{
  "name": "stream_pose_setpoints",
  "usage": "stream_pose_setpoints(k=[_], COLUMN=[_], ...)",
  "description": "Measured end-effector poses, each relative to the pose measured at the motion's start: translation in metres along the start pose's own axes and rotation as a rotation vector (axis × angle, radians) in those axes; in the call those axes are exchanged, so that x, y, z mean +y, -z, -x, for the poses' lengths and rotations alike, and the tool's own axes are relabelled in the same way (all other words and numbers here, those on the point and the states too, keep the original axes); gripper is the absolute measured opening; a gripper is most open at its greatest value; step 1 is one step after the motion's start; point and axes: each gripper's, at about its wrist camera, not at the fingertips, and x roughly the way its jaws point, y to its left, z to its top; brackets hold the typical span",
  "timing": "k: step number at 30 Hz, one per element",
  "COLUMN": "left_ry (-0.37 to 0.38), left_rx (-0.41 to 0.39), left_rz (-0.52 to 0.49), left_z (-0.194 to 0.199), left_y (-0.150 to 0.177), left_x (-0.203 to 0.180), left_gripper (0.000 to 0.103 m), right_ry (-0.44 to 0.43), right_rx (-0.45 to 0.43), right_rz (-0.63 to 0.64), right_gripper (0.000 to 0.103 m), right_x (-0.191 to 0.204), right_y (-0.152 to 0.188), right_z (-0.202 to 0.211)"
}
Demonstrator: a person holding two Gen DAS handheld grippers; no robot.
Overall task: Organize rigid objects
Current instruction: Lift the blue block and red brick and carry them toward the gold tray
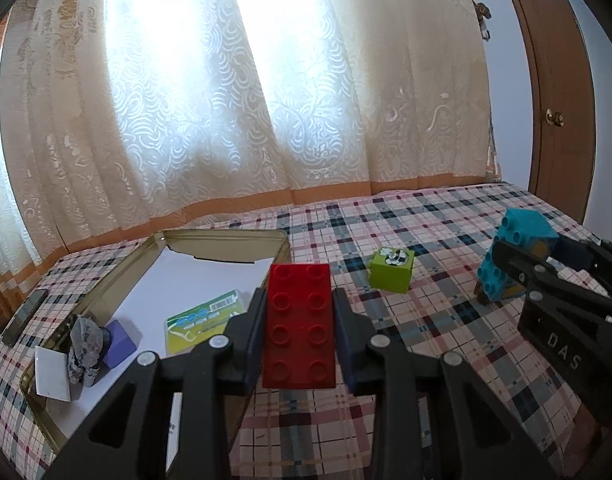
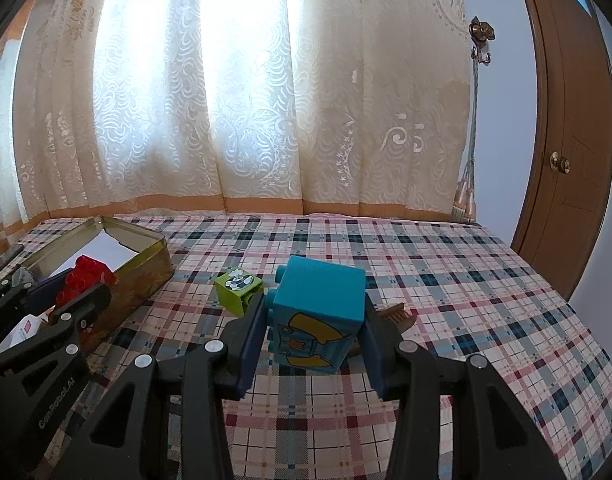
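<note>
Between the pads of my left gripper (image 1: 299,320) sits the red brick (image 1: 300,324), clamped by its long sides with the studs facing the camera, held just at the near right edge of the open tin (image 1: 222,236). My right gripper (image 2: 312,332) is likewise clenched, on the teal block (image 2: 320,320), held above the plaid bed (image 2: 466,300) a little right of centre.

I think the red brick could clip the tin's rim if I lower it from where it is, since it hangs over the wall rather than the white floor of the tin; that might tip the tin or knock the brick out of my grip. It needs to go further left first.

Inside the tin, near its left end, lie a purple block (image 1: 120,342), a grey stone (image 1: 84,354) and a white piece (image 1: 52,372), with a green card (image 1: 204,318) in the middle (so free room is limited, and a careless drop could land on these).

The green cube (image 1: 392,270) rests on the bed between my two grippers; a sweeping right gripper could bump it. Something brown lies behind the teal block, too hidden to identify.
</note>
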Motion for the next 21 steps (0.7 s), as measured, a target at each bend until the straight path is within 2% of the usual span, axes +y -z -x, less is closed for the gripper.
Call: stream_pose_setpoints(k=[21], left_ry=[0.002], left_rx=[-0.023], left_rz=[0.033], left_z=[0.014], left_y=[0.005], left_x=[0.008], left_gripper=[0.031], right_ry=[-0.012], right_rx=[-0.013], right_rz=[0.01], right_gripper=[0.047], right_x=[0.009], right_y=[0.003], right_z=[0.009])
